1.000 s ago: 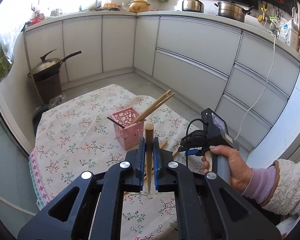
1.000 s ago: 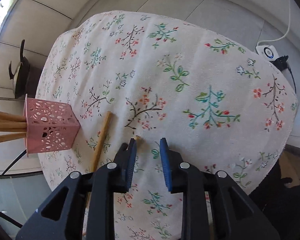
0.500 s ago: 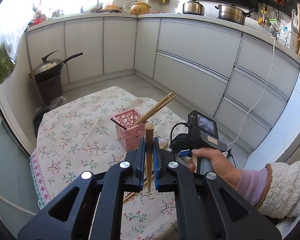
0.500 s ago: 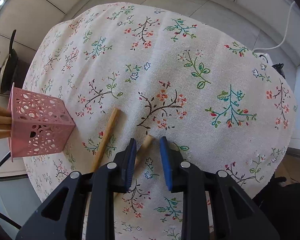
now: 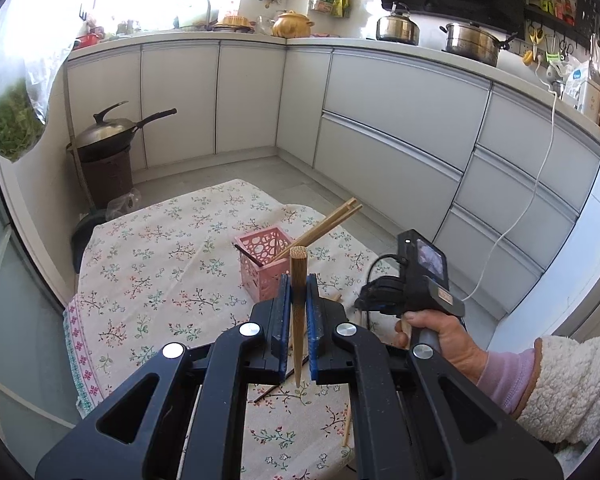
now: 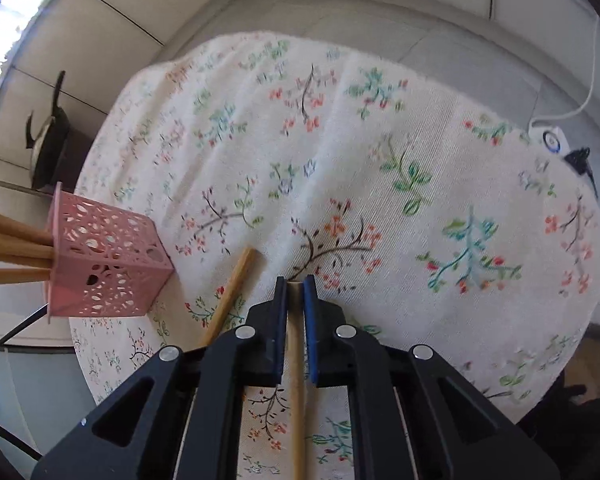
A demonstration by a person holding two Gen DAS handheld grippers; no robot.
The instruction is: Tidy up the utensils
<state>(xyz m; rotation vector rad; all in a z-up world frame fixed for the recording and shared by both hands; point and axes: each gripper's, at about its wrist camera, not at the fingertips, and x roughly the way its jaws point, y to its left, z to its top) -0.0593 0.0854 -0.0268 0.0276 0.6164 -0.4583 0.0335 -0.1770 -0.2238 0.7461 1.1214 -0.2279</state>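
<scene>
In the left wrist view, a wooden chopstick [image 5: 298, 312] is clamped upright between the blue pads of the left gripper [image 5: 298, 312] at lower centre; its blunt round end stands above the pads and its tapered tip hangs below them, over the cloth. Just behind it, towards mid-frame, a pink holder [image 5: 264, 264] is seen — a square plastic box with a pierced, lace-like wall — from which two or three more chopsticks [image 5: 327, 224] lean out to the upper right, along with a thin dark stick. At right of that frame the right gripper [image 5: 403, 280] is held in a hand [image 5: 443, 336] with a fleecy sleeve; its fingers are pointed away and cannot be made out there.

In the right wrist view, the right gripper [image 6: 296, 312] is closed on a second chopstick [image 6: 297, 400], which runs from between the pads down to the bottom edge (its lower end is cut off by the frame, and only a sliver of its top shows above the pads). A loose chopstick [image 6: 232, 292] lies on the cloth just left of the gripper, slanting from upper right to lower left, its lower part hidden behind the black finger. The pink holder stands further left, at mid-left of the frame, tipped by the lens so that its chopsticks run out past the left edge.

The table is covered by a cream woven tablecloth [image 6: 379, 200] printed with small flowers and branches — blurred in the upper part of the right view. One more pale stick [image 5: 345, 428] lies on the cloth at lower right of the left view, partly hidden by the gripper frame.
</scene>
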